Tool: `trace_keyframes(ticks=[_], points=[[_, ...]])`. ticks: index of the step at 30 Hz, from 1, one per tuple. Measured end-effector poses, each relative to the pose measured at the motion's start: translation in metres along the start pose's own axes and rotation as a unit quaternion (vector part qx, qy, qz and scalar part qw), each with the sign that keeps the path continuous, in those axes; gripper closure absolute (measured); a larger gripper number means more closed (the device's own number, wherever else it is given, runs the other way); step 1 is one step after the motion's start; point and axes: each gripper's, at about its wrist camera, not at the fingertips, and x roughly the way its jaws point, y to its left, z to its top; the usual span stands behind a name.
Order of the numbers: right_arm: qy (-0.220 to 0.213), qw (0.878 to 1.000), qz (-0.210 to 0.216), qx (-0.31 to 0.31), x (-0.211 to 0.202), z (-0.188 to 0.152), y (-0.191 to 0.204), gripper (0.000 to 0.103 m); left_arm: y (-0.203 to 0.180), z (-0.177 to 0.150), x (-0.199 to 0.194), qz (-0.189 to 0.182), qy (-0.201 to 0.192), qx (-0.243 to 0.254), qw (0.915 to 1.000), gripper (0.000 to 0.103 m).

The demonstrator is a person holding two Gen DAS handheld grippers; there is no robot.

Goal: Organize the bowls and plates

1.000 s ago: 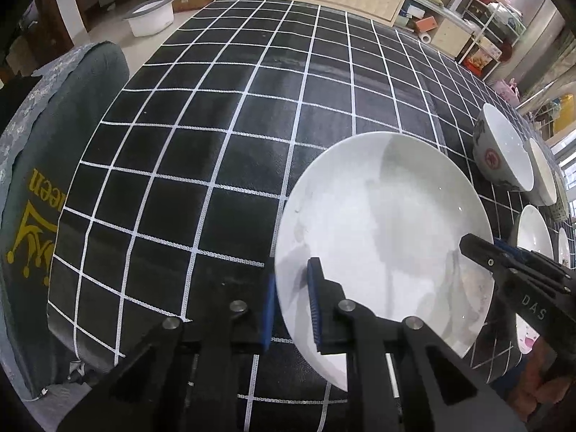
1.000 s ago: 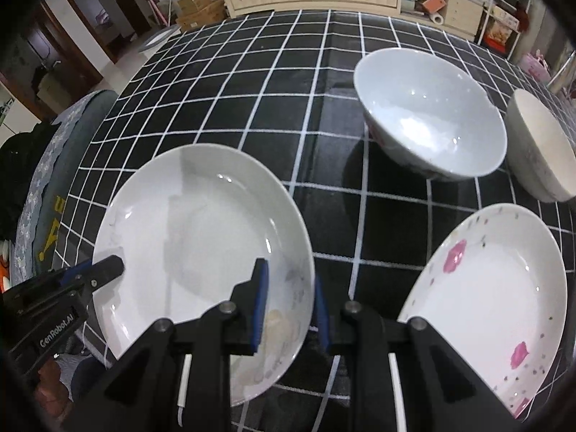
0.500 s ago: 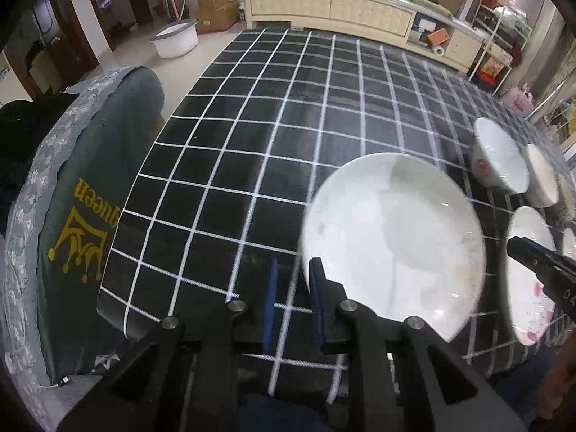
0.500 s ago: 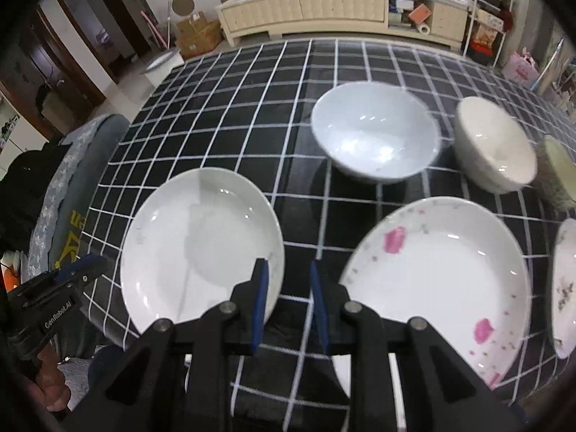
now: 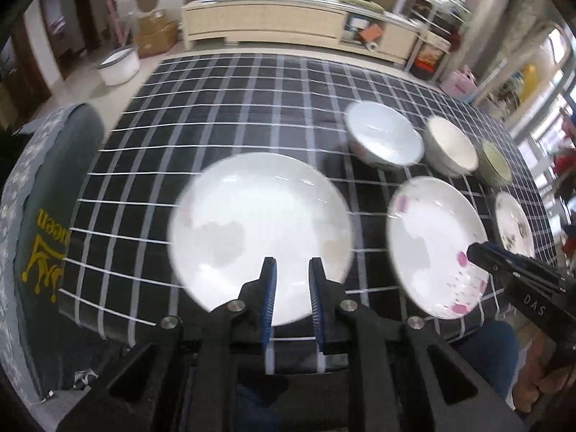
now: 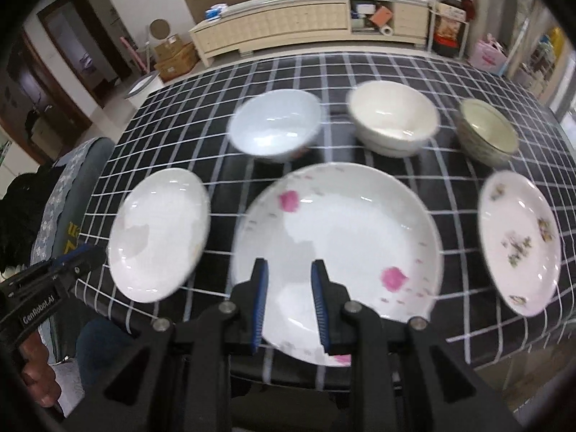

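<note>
A plain white plate [image 5: 259,230] [image 6: 158,234] lies flat on the black checked tablecloth [image 5: 216,136] near the front edge. My left gripper [image 5: 292,288] hovers above its near rim, jaws a little apart with nothing between them. To the right lies a white plate with pink flowers [image 6: 334,252] [image 5: 435,244]. My right gripper [image 6: 289,288] hangs over its near rim, narrowly open and empty. Further right is a third plate with small flowers [image 6: 518,244]. Behind the plates stand a pale blue-white bowl [image 6: 275,129], a cream bowl [image 6: 392,120] and a greenish bowl [image 6: 489,135].
A chair with a grey cover and yellow print [image 5: 32,216] stands at the table's left end. A long cream sideboard [image 6: 288,21] lines the far wall. A person's hand [image 6: 36,370] holds the left gripper [image 6: 82,255].
Both grippers have drawn back and up from the plain white plate, whose rim lay between their jaws a second ago. The plate now lies alone on the cloth.
</note>
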Motion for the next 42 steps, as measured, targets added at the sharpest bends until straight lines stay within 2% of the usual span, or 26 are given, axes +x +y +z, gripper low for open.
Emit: trace_keyframes(ticks=[5, 7, 9, 11, 15, 29, 31, 34, 37, 39, 42], points=[[0.009, 1.0, -0.017, 0.02, -0.004, -0.004, -0.034, 0.072, -0.034, -0.001, 0.016, -0.026, 0.02, 0.019, 0.9993, 0.087], [0.012, 0.999, -0.035, 0.026, -0.003, -0.004, -0.047, 0.066, -0.045, -0.001, 0.022, -0.023, 0.024, 0.03, 0.999, 0.086], [0.01, 0.998, -0.047, 0.028, -0.003, -0.004, -0.056, 0.055, -0.053, -0.001, 0.031, -0.024, 0.033, 0.035, 0.9986, 0.083], [0.01, 0.998, -0.055, 0.033, -0.001, -0.003, -0.066, 0.05, -0.062, 0.001, 0.04, -0.028, 0.039, 0.04, 0.998, 0.083], [0.015, 0.997, -0.063, 0.044, 0.007, -0.002, -0.082, 0.05, -0.069, 0.007, 0.054, -0.034, 0.046, 0.04, 0.9976, 0.077], [0.049, 0.994, -0.07, 0.069, 0.046, 0.004, -0.113, 0.05, -0.081, 0.02, 0.105, -0.021, 0.076, 0.044, 0.9959, 0.078], [0.049, 0.994, -0.066, 0.073, 0.05, 0.004, -0.115, 0.051, -0.083, 0.021, 0.11, -0.024, 0.08, 0.049, 0.9953, 0.078], [0.053, 0.994, -0.06, 0.073, 0.054, 0.004, -0.117, 0.057, -0.086, 0.022, 0.114, -0.028, 0.083, 0.054, 0.9947, 0.081], [0.055, 0.994, -0.045, 0.078, 0.056, 0.001, -0.117, 0.065, -0.089, 0.022, 0.118, -0.033, 0.087, 0.061, 0.9938, 0.085], [0.052, 0.995, -0.039, 0.074, 0.055, 0.0, -0.114, 0.076, -0.09, 0.023, 0.119, -0.038, 0.087, 0.063, 0.9935, 0.089], [0.054, 0.996, -0.04, 0.066, 0.055, -0.002, -0.107, 0.078, -0.093, 0.024, 0.12, -0.037, 0.087, 0.066, 0.9933, 0.091]])
